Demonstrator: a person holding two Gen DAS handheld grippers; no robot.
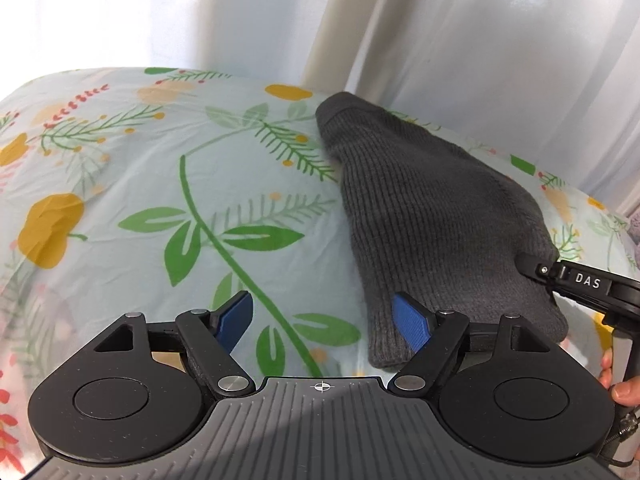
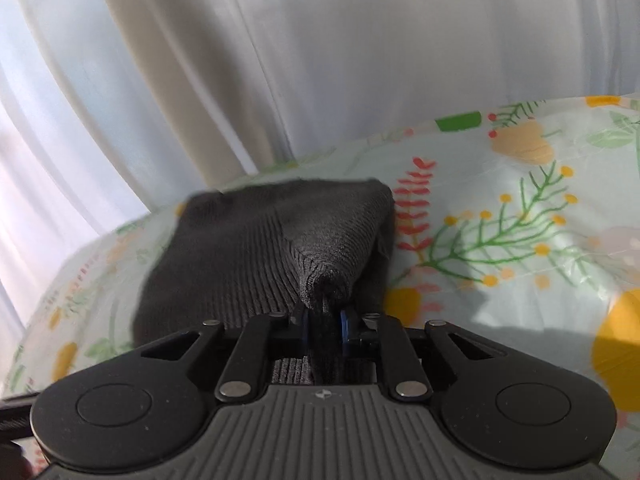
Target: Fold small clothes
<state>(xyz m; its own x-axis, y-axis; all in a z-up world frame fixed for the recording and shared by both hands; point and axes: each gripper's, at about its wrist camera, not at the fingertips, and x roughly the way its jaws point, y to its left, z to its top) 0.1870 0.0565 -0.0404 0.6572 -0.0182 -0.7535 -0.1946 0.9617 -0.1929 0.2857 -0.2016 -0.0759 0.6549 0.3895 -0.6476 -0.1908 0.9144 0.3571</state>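
1. One grey knitted hat (image 1: 436, 216) lies on the floral sheet (image 1: 120, 184), its long axis running from the pale curtain (image 1: 480, 40) down toward both tools, ribbed cuff end nearest them.
2. Right tool (image 2: 325, 322): blue pads pressed together on a bunched fold at the hat's near edge; the knit there rises in a peaked ridge. No earlier view given, so only the pinch is recorded.
3. Left tool (image 1: 326, 322): jaws spread wide, nothing between them. Its right finger (image 1: 408, 326) sits at the hat's near left edge; its left finger (image 1: 234, 320) is over bare sheet, apart from the hat.
4. Relation for the coming move, as a judgement: the hat lies ahead and to the right of the left tool, so the right hand is nearer and already holds it; folding likely carries that pinched end along the long axis toward the curtain end.
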